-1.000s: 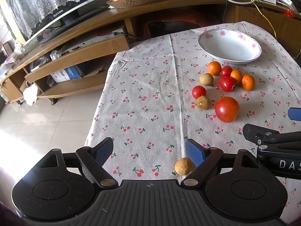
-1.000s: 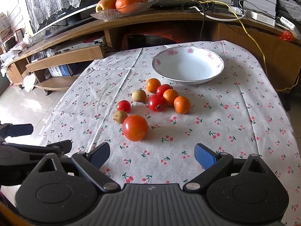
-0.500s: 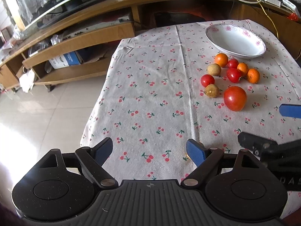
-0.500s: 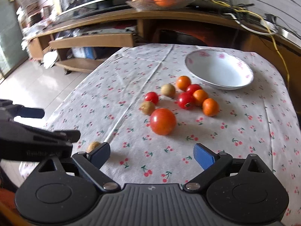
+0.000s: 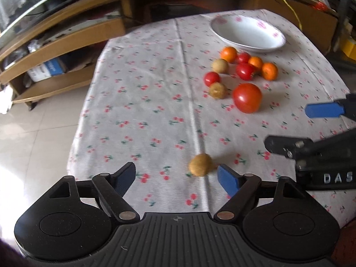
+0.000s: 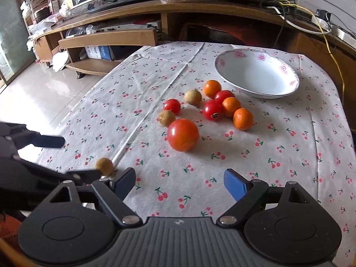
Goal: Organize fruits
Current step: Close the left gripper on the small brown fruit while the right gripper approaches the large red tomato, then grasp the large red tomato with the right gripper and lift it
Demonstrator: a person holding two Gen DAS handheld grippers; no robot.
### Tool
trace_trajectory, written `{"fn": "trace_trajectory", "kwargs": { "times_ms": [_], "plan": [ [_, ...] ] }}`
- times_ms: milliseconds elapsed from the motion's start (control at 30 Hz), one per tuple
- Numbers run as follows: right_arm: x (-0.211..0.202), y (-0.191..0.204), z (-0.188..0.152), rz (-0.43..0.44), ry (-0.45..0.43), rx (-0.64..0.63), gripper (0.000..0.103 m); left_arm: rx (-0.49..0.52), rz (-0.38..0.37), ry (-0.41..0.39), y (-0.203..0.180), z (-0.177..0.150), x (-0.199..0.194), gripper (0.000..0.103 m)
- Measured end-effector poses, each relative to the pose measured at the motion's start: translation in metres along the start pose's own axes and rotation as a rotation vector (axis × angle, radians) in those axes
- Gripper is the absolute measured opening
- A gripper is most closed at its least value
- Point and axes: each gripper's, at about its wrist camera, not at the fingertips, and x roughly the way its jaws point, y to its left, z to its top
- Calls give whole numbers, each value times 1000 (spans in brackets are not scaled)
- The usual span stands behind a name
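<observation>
Both grippers hang over the surface (image 6: pixel 289 155) with fingers spread apart, gripping nothing. A lone brown fruit (image 5: pixel 200 164) lies between the left gripper's (image 5: pixel 176 175) fingertips (nearer its right finger). The other fruits (image 6: pixel 213 109) cluster near the empty bowl (image 6: pixel 255 75), ahead of the right gripper (image 6: pixel 180 180).
</observation>
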Motion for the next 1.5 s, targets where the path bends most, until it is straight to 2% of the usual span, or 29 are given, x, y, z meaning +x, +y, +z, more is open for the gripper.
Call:
{"fn": "trace_trajectory", "kwargs": {
  "times_ms": [100,200,300,367,433,633,800,900,933,1067,1167,1233,1500],
  "plan": [
    [0,-4,3,3,-4,11,83,26,-7,7,-8,2,7,80],
    [2,-5,5,5,-4,7,80,47,-23,32,-14,3,14,67],
    [6,-6,10,7,-3,-6,76,59,-20,49,-18,2,19,65],
    [9,-7,15,4,-10,-15,75,55,-16,63,-17,2,22,61],
    [13,-8,19,8,-18,-23,75,30,-47,77,-13,2,25,50],
    [33,-5,28,10,-23,-68,75,25,-76,71,-15,3,24,41],
    [53,-7,34,18,-7,-81,73,8,-83,70,-12,4,24,38],
    [65,-9,36,38,24,-81,60,8,-87,70,-12,5,25,39],
    [69,-9,36,46,39,-77,50,10,-86,70,-12,4,25,40],
    [71,-11,36,61,47,-86,40,-3,-75,76,-10,4,26,47],
    [70,-10,35,58,49,-83,40,-5,-70,78,-11,5,26,45],
    [67,-10,33,54,52,-84,39,4,-71,76,-13,5,25,38],
    [53,-10,30,55,43,-75,39,24,-68,64,-21,10,25,34]
  ]
}}
